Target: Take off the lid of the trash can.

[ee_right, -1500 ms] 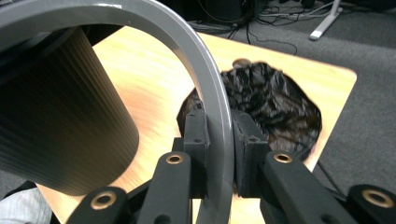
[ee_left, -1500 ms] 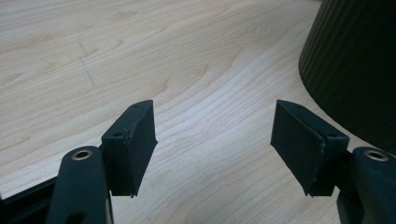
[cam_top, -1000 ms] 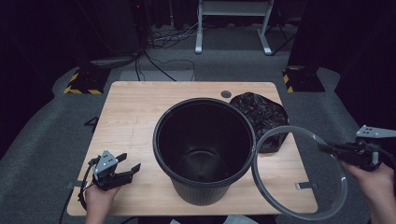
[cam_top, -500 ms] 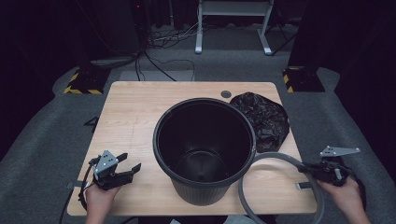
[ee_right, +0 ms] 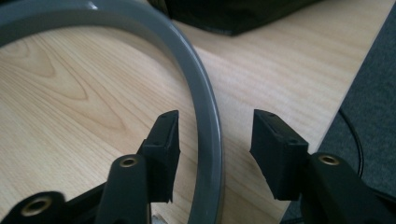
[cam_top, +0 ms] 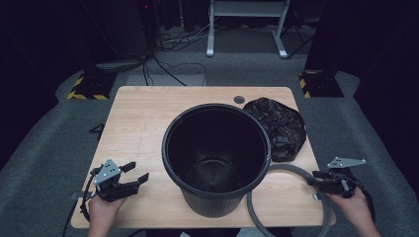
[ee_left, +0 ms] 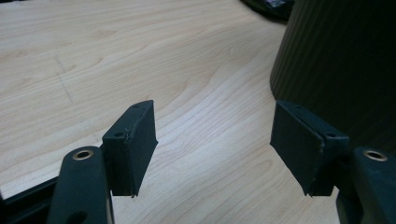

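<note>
Ring [ee_right: 205, 112] lies flat at the bin's [cam_top: 217, 163] four o'clock. Right gripper [ee_right: 215, 140], jaws just opening, straddles it unpressed; left gripper [ee_left: 215, 144] gapes empty.

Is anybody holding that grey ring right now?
No. The right gripper has just been opening; the ring's band runs between its jaws, with a gap on each side, and lies on the table. The left gripper is open with nothing between its jaws.
</note>
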Tool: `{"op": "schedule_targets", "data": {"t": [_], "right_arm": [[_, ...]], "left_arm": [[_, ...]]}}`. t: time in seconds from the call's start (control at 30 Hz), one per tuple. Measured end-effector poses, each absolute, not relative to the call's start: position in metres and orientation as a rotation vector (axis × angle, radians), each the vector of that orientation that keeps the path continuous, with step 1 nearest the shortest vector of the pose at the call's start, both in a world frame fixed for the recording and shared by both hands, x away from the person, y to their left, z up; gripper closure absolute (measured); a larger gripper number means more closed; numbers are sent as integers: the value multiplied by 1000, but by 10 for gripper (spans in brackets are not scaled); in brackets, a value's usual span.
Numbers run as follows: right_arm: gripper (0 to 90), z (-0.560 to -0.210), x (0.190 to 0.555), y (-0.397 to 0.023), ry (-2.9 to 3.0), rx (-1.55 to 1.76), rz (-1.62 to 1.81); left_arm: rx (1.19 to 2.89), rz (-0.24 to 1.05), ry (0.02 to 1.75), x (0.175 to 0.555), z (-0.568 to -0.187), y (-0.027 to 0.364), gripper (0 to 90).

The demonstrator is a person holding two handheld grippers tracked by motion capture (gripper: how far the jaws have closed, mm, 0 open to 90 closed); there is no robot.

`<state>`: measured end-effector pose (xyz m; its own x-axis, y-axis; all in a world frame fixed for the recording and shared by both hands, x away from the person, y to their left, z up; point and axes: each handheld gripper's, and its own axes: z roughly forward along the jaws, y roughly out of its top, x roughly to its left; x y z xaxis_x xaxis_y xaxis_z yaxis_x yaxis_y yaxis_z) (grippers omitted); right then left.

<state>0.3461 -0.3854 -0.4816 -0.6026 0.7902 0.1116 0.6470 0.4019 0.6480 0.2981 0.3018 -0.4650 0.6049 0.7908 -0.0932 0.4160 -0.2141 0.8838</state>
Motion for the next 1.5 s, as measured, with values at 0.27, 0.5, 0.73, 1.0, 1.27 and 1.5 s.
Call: {"op": "schedule_targets", "data": {"t": [0.27,0.5,0.73,1.0,1.27,1.5], "right_arm": [[357,-449,354,-386,2361,1183,1078],[306,-423,377,-374,2302,1166,1146],[299,-407,404,-360,2262,1140,1195],[297,-394,434,-342,2206,1108,1260],[289,-393,465,-318,2219,1063,1260],[273,-408,495,-300,2237,1044,1222]], "left_arm": [[1830,397,825,296,-462,302,281],[1813,364,765,293,-457,306,269],[1790,389,812,282,-458,317,272],[1753,391,797,293,-455,319,272],[1751,381,790,302,-456,315,272],[1773,390,793,302,-458,316,272]]}}
